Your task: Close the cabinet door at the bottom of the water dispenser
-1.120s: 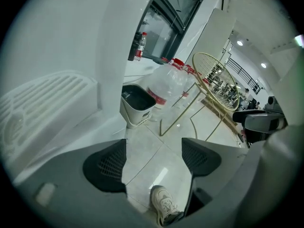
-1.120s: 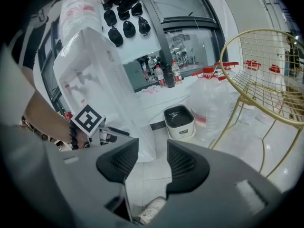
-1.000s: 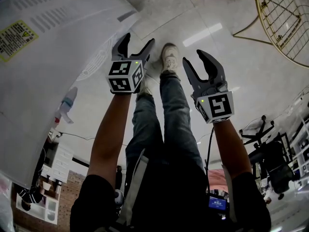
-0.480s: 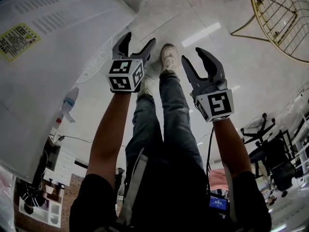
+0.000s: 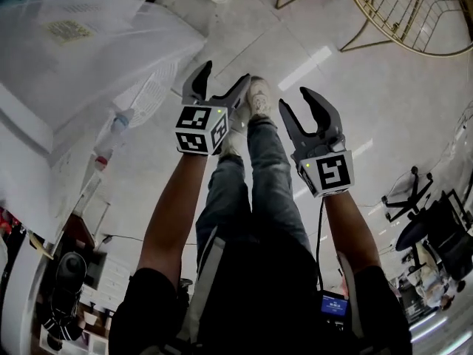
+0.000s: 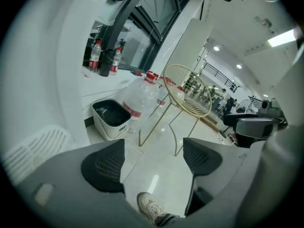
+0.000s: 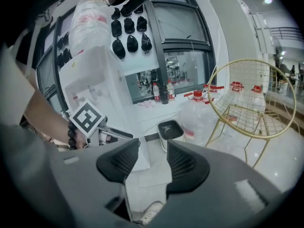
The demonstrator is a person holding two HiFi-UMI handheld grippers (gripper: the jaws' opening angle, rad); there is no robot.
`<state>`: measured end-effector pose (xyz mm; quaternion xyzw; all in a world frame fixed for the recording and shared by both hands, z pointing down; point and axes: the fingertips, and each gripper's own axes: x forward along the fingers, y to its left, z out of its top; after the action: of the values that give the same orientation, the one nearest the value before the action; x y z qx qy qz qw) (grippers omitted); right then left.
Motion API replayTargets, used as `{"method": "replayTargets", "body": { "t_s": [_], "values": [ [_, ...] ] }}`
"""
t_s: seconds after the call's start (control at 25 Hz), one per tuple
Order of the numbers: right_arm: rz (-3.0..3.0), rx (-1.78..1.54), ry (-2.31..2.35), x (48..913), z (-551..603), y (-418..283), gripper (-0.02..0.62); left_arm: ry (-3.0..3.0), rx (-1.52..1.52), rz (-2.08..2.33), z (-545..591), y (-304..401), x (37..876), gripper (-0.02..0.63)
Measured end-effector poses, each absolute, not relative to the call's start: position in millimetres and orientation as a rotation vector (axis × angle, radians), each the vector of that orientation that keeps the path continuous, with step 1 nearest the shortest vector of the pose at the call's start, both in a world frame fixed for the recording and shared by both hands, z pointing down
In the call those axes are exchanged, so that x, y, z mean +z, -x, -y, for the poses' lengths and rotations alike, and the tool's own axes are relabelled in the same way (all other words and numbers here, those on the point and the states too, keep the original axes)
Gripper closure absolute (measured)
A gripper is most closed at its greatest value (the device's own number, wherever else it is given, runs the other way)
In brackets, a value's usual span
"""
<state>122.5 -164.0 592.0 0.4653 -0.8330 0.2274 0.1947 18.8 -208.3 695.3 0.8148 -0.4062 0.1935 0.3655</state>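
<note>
Water dispenser [image 5: 96, 50] left, wire chair [image 5: 405, 7] right — 1 shoe [image 5: 259, 96] between left claw [image 5: 225, 74] and right claw [image 5: 295, 98].

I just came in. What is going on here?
A person stands beside a white dispenser with a claw in each hand. The left claw and the right claw are both open and empty, held out over the floor, touching nothing. The dispenser's bottom door is not clearly shown, so I cannot tell whether it is closed.

No text readable — label [image 5: 68, 29] blurred.
</note>
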Motion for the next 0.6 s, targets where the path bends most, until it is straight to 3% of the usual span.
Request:
{"method": "replayTargets", "body": {
  "t_s": [0.2, 0.6],
  "values": [
    [2.337, 0.562, -1.448, 532, 132, -129, 0.407, -2.22, 0.427, 0.992, 187, -26, 622, 0.181],
    [2.399, 0.363, -1.572, 374, 85, -100, 0.407, -2.462, 0.316, 0.932, 135, -1, 429, 0.19]
  ]
}}
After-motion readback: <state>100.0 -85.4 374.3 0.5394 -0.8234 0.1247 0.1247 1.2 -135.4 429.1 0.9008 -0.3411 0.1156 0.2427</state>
